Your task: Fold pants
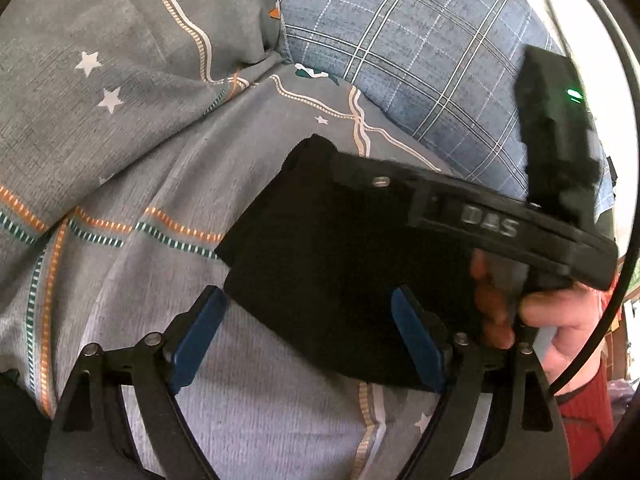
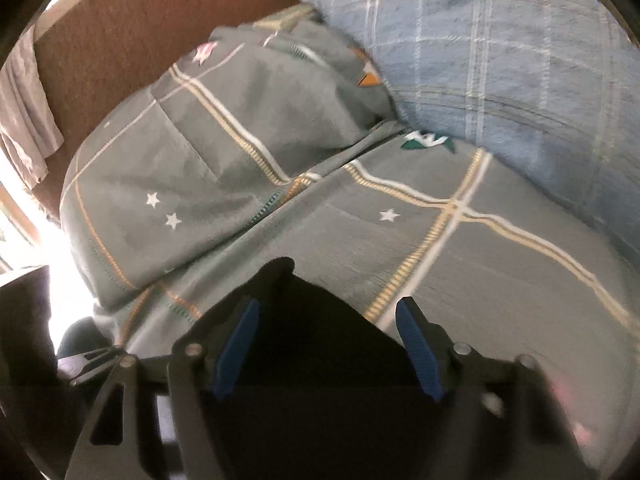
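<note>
Black folded pants (image 1: pixel 320 264) on grey bedsheet (image 1: pixel 160 184), reaching between spread left claw (image 1: pixel 308 340), right claw (image 2: pixel 328 344) likewise open over them

left gripper (image 1: pixel 308 338): black linkage arms, silver round screws at the pivots, blue ribbed pads (image 1: pixel 416 344)
right gripper (image 2: pixel 328 346): the same black frame, silver screws, blue ribbed pads (image 2: pixel 236 350)
right gripper body (image 1: pixel 516 228): black, raised letters "DAS" on its side; a black block on top with a small green light
cable (image 1: pixel 624 264): thin, black, looping at the right
sleeve (image 1: pixel 586 420): red ribbed knit, dark-edged cuff
</note>
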{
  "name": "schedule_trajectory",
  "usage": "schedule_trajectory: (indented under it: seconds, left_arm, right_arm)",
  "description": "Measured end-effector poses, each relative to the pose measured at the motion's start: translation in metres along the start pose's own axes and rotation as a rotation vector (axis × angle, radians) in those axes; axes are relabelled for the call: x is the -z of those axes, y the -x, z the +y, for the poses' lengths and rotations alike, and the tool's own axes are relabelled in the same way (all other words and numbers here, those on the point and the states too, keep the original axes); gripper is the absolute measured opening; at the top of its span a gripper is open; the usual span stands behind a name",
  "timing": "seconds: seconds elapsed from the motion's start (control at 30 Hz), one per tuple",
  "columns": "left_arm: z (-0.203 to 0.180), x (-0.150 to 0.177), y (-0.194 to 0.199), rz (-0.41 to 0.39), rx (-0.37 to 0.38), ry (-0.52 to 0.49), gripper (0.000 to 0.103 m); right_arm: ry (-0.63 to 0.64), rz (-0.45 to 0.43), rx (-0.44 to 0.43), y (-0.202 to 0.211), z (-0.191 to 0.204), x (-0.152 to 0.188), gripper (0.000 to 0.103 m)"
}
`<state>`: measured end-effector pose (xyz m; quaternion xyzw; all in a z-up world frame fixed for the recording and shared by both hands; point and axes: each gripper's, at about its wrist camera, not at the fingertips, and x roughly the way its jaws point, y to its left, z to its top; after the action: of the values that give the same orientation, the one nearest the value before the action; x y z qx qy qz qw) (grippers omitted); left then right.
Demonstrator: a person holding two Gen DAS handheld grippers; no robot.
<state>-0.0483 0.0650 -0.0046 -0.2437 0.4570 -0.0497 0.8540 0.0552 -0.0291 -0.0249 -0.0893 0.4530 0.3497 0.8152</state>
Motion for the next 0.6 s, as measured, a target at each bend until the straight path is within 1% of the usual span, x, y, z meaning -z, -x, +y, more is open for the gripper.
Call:
schedule_trajectory:
  seconds: [0.07,0.1,0.13,0.17,0.2,0.23,0.27,0.3,0.33,0.4,0.47,0.5,0.53,0.6]
  left_arm:
    - [0.001,0.000,0.000,-0.018,0.010,0.003,0.086]
    - [0.002,0.000,0.001,-0.028,0.022,0.010,0.083]
    - [0.004,0.000,0.003,-0.041,0.040,0.022,0.076]
    - [0.005,0.000,0.006,-0.052,0.062,0.038,0.049]
    - [0.003,-0.001,0.012,-0.064,0.059,0.035,0.035]
    - [-0.001,-0.002,0.018,-0.087,0.051,0.014,0.034]
    - [-0.008,-0.002,0.025,-0.120,0.054,-0.013,0.031]
    - [-0.017,-0.002,0.035,-0.156,0.066,-0.045,0.029]
    - [-0.028,-0.001,0.044,-0.184,0.082,-0.078,0.028]
    - [-0.054,0.000,0.060,-0.221,0.131,-0.150,0.026]
    - [-0.086,0.002,0.071,-0.235,0.194,-0.225,0.026]
    - [-0.099,0.003,0.074,-0.234,0.214,-0.256,0.026]
    - [-0.114,0.006,0.075,-0.230,0.242,-0.294,0.026]
    - [-0.148,0.015,0.073,-0.205,0.307,-0.374,0.026]
  right_arm:
    - [-0.034,0.039,-0.057,-0.014,-0.002,-0.001,0.071]
    - [-0.044,0.045,-0.065,-0.018,-0.003,0.000,0.061]
    - [-0.041,0.036,-0.050,-0.019,-0.002,0.001,0.054]
    - [-0.040,0.024,-0.072,-0.015,-0.002,0.001,0.033]
    - [-0.049,0.008,-0.097,-0.009,-0.002,0.002,0.026]
    - [-0.055,-0.027,-0.110,0.002,-0.003,0.002,0.024]
    - [-0.059,-0.067,-0.132,0.016,-0.004,0.003,0.021]
    - [-0.067,-0.109,-0.155,0.031,-0.007,0.005,0.020]
    - [-0.085,-0.168,-0.181,0.055,-0.012,0.008,0.020]
    - [-0.123,-0.254,-0.205,0.092,-0.023,0.015,0.020]
    - [-0.152,-0.327,-0.223,0.125,-0.035,0.023,0.020]
    - [-0.166,-0.363,-0.229,0.142,-0.042,0.030,0.020]
    - [-0.184,-0.400,-0.222,0.162,-0.052,0.041,0.020]
    - [-0.219,-0.439,-0.199,0.188,-0.068,0.058,0.018]
